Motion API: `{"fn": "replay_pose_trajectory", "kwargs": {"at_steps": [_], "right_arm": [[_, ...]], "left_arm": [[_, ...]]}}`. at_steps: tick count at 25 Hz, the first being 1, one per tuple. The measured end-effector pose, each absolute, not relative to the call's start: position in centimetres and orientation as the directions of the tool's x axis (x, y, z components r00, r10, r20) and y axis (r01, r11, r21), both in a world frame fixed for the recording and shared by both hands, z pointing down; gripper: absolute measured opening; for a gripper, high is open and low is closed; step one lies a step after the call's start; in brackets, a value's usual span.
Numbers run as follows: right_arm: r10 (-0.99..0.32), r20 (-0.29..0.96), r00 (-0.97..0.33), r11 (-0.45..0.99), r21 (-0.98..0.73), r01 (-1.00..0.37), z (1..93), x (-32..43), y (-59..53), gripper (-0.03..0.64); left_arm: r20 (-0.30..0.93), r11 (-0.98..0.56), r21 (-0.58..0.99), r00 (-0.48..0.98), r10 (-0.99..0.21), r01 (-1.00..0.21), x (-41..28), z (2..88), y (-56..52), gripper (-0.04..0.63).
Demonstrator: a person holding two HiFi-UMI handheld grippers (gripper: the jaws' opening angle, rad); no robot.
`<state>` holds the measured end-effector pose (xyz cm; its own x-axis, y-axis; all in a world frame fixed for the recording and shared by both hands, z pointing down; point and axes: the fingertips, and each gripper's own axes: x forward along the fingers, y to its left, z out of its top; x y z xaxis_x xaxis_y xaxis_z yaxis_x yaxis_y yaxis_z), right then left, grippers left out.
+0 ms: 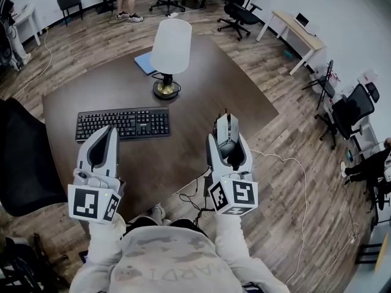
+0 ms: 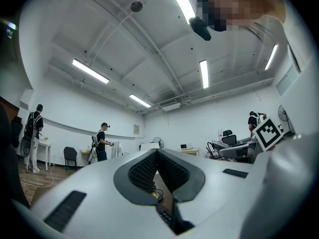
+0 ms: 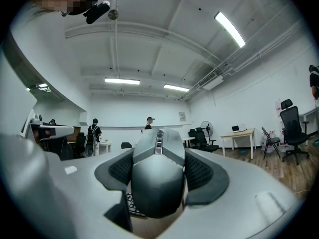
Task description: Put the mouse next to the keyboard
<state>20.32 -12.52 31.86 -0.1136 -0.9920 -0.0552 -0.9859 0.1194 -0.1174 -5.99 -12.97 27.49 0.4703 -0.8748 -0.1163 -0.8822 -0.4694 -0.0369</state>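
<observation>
Both grippers are held forward side by side: left gripper [image 1: 109, 130] jaws pressed together, right gripper [image 1: 227, 140] jaws clamped around a mouse [image 1: 226, 125].

Table [image 1: 235, 87]: dark brown, rounded corners, on a wood plank floor [image 1: 299, 133].
Lamp [image 1: 171, 46]: white shade, brass-coloured round base, upright near the table's far middle.
Blue notebook [image 1: 145, 63]: flat on the table, just behind the lamp, partly covered by the shade.
Black chair [image 1: 24, 157]: close against the table's left edge.
White desk [image 1: 293, 29]: far right, well apart from the table, a laptop [image 1: 302, 21] on it.
Swivel chairs [image 1: 241, 14]: black, near the far wall.
White cable [image 1: 297, 163]: looping over the floor, right of the table.
Standing person [image 1: 127, 2]: legs only, at the top edge.
</observation>
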Motion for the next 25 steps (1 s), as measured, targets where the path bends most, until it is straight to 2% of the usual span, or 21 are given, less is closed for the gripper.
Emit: {"fn": "replay_pose_trajectory", "kwargs": {"at_steps": [25], "right_arm": [[-0.966, 0.223, -0.133, 0.093, -0.184, -0.979, 43.5, 18.5, -24.8, 0.304]], "left_arm": [[0.019, -0.444, 0.025, 0.444, -0.896, -0.896, -8.8, 34.1, -22.0, 0.006]]}}
